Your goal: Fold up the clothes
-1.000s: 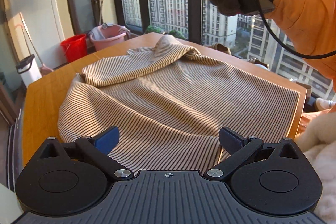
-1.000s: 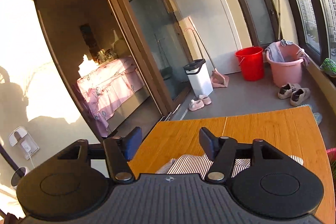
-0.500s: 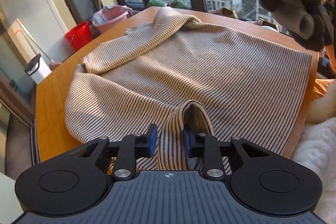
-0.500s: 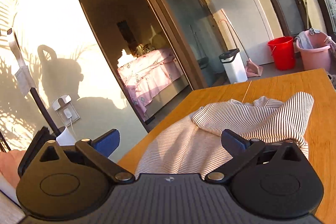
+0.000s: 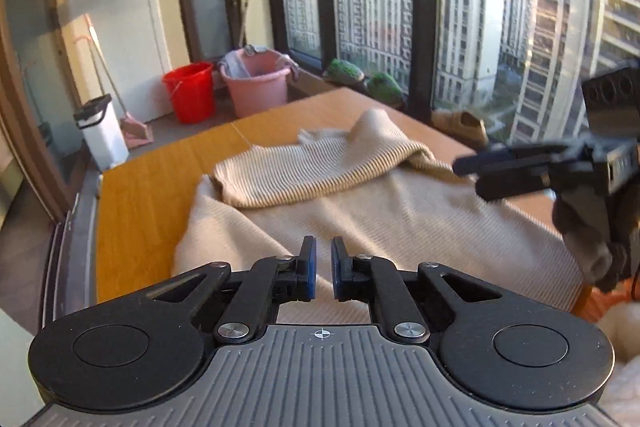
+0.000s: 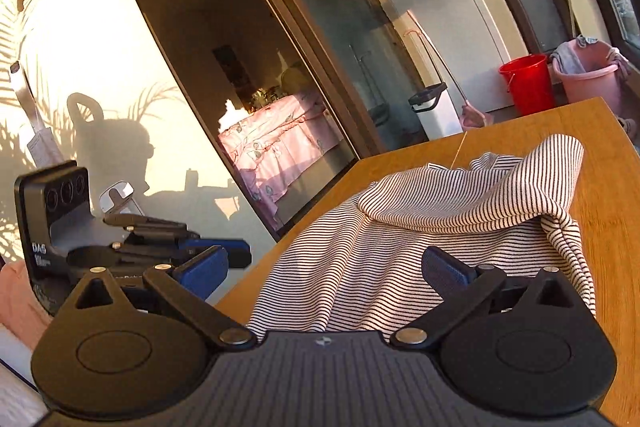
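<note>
I have the striped shirt (image 5: 360, 211) spread over the wooden table (image 5: 140, 195), its far part already flopped back on itself in a loose hump near the window side. My left gripper (image 5: 322, 269) sits at the near hem with its blue pads (image 5: 308, 273) drawn almost together; a narrow gap shows between them and I see no cloth in it from the left wrist view, so I cannot tell whether it is pinching the hem underneath or just closed to a slit. My right gripper (image 6: 324, 269) is spread wide, hovering over the near right part of the shirt with nothing between its fingers. Judging from this, the step in hand is getting 2 matched grips on the near edge before lifting a fold. To do it well I would bring the right gripper down onto the hem at the same line as the left, take only the top layer, and close fully before any lift. Both grips should then rise together and travel evenly, or the stripes will skew. The far hump worries me: I would flatten it first, since folding over it would trap a ridge.
</note>
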Demonstrator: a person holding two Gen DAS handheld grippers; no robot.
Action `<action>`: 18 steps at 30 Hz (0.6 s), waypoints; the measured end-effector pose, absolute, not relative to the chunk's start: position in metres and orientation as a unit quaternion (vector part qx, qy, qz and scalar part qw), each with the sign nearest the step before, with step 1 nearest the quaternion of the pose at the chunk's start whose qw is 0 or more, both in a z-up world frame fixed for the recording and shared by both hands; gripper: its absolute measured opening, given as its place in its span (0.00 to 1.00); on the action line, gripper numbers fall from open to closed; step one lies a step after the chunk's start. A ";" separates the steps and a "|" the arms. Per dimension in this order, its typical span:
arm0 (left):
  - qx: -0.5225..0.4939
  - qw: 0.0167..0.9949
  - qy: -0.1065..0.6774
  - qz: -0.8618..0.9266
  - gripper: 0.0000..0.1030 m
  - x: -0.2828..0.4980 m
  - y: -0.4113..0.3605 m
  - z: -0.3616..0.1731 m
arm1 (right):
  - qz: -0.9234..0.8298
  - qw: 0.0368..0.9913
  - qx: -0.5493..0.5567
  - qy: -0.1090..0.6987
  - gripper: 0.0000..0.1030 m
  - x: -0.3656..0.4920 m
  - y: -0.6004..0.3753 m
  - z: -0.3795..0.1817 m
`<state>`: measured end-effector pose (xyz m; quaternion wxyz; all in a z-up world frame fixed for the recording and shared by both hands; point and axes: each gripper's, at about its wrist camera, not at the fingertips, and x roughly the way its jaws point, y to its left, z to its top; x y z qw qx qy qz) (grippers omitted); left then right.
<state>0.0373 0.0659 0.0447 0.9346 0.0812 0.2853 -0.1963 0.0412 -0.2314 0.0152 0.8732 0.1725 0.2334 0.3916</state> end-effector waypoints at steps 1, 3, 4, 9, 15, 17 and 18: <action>0.072 0.942 0.273 -0.182 0.05 0.039 0.073 0.053 | 0.396 0.872 0.169 0.232 1.00 0.040 -0.227 0.017; 0.066 0.947 0.260 -0.175 0.05 0.037 0.081 0.063 | 0.406 0.869 0.160 0.235 1.00 0.039 -0.218 0.020; 0.064 0.949 0.254 -0.174 0.05 0.036 0.085 0.067 | 0.411 0.866 0.155 0.238 1.00 0.038 -0.214 0.020; 0.190 0.902 0.299 -0.246 0.29 0.000 0.048 0.034 | 0.384 0.874 0.148 0.258 1.00 0.045 -0.209 0.019; 0.264 0.847 0.348 -0.304 0.58 -0.024 0.019 -0.016 | 0.367 0.877 0.160 0.266 1.00 0.049 -0.217 0.018; 0.270 0.848 0.349 -0.294 0.58 -0.021 0.016 -0.024 | 0.368 0.875 0.161 0.269 1.00 0.049 -0.215 0.017; 0.272 0.849 0.350 -0.288 0.57 -0.019 0.017 -0.028 | 0.367 0.875 0.161 0.271 1.00 0.049 -0.213 0.016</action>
